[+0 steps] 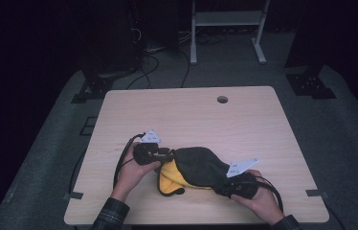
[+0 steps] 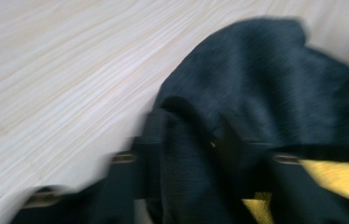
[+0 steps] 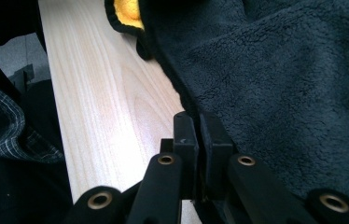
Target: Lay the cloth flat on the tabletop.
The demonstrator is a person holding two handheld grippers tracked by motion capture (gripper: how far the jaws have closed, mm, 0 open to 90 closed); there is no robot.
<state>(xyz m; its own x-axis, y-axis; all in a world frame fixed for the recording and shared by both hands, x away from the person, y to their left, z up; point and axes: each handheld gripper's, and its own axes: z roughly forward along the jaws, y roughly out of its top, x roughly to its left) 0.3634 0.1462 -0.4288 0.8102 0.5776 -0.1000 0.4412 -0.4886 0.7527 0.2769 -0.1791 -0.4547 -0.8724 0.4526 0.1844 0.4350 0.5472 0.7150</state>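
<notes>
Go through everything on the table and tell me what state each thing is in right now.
Black and yellow cloth: bunched on the table, yellow side partly showing.
Left gripper: at the cloth's left end, cloth between its jaws; grip unclear.
Right gripper: shut on the cloth's edge.
Table: bare wood around the cloth.

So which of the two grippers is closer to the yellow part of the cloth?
The left gripper, beside the yellow fold of the cloth. The right gripper pinches the dark edge, farther from the yellow.

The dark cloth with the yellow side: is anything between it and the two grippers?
Nothing visible. The left gripper is at the edge of the cloth, with fabric between its fingers. The right gripper is shut on the cloth's edge.
</notes>
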